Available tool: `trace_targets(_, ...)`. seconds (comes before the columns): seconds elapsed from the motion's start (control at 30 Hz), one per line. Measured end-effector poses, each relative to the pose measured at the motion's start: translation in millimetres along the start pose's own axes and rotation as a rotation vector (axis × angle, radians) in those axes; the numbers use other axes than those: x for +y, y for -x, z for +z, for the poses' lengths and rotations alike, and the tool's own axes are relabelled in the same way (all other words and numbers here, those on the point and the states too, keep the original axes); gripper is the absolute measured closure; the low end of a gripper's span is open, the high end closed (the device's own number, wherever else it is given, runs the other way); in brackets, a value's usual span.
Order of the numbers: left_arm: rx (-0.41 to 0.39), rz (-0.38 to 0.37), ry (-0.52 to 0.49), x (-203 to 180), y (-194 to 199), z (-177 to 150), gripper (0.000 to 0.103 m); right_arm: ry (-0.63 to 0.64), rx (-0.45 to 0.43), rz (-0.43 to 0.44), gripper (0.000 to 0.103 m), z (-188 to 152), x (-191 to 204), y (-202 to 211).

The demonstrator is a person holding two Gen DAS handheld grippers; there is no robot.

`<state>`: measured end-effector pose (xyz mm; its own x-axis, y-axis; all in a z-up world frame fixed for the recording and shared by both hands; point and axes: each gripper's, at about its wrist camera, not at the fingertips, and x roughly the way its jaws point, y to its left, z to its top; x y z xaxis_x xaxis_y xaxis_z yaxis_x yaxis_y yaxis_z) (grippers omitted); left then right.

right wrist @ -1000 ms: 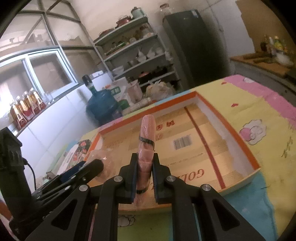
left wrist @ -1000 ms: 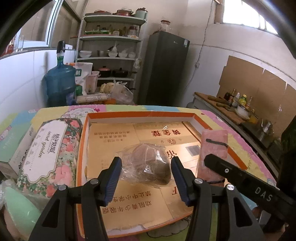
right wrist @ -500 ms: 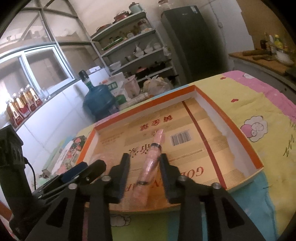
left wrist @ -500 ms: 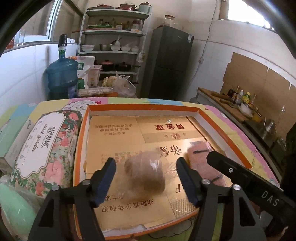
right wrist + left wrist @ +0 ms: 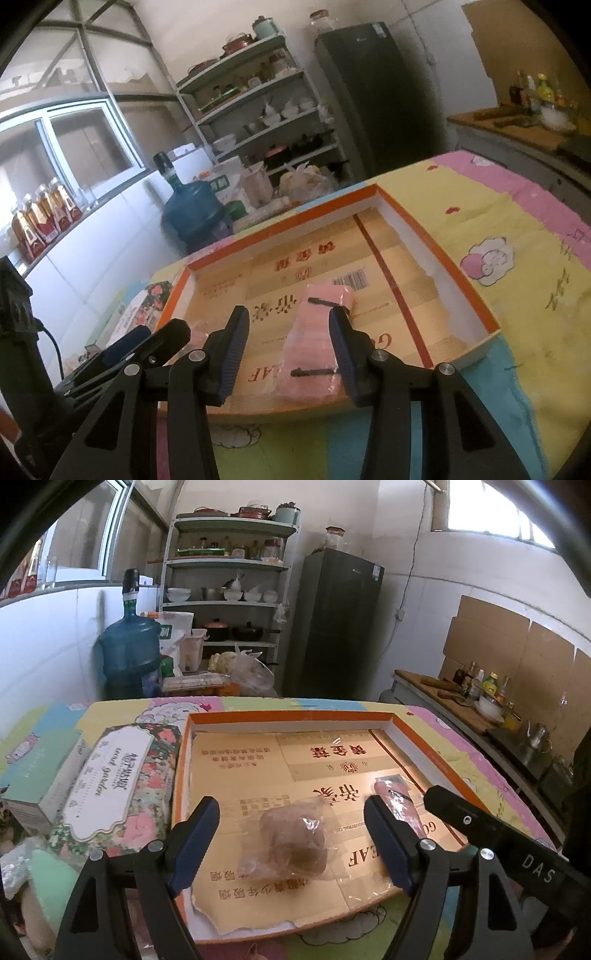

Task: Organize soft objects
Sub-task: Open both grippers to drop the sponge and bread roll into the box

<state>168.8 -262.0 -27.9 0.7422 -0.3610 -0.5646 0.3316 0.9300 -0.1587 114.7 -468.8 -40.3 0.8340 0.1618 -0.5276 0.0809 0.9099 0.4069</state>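
A brown soft lump in a clear plastic bag (image 5: pixel 293 843) lies on the cardboard floor of the orange-rimmed box (image 5: pixel 288 715). My left gripper (image 5: pixel 291 843) is open, its jaws wide on either side of the bag and above it. A pink wrapped pack with black bands (image 5: pixel 317 341) lies flat in the same box (image 5: pixel 439 254), to the right of the bag; it also shows in the left wrist view (image 5: pixel 397 805). My right gripper (image 5: pixel 288 345) is open around the pink pack without gripping it.
A floral tissue pack (image 5: pixel 110 786) and a pale green box (image 5: pixel 40 771) lie left of the orange box on the patterned tablecloth (image 5: pixel 517 229). A blue water jug (image 5: pixel 129 650), shelves (image 5: pixel 229 602) and a dark fridge (image 5: pixel 336 624) stand behind the table.
Both grippers opened and drew back. The left let go of the bagged brown lump, the right let go of the pink pack, which fell from upright to lying flat in the box.
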Motion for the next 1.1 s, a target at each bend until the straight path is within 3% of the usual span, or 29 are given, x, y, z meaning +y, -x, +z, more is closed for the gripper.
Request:
trace_targets(0.37,-0.053,0.032,-0.003,17.0,36.6,-2.6,0.023,0.031,-0.023,0.004,0.056,-5.1,27.7,16.7)
trace_targets(0.5,-0.076,0.050,0.008,29.2,52.6,-4.2,0.023,0.048,-0.034,0.009,0.048,-7.4,42.0,23.0)
trace_targets(0.63,-0.094,0.061,0.020,42.0,67.0,-7.3,0.017,0.068,-0.037,0.019,0.047,-11.4,58.8,27.6)
trace_targets(1.1,-0.138,0.115,0.053,96.6,117.3,-22.8,0.017,0.141,-0.042,0.056,0.047,-33.3,125.6,37.4)
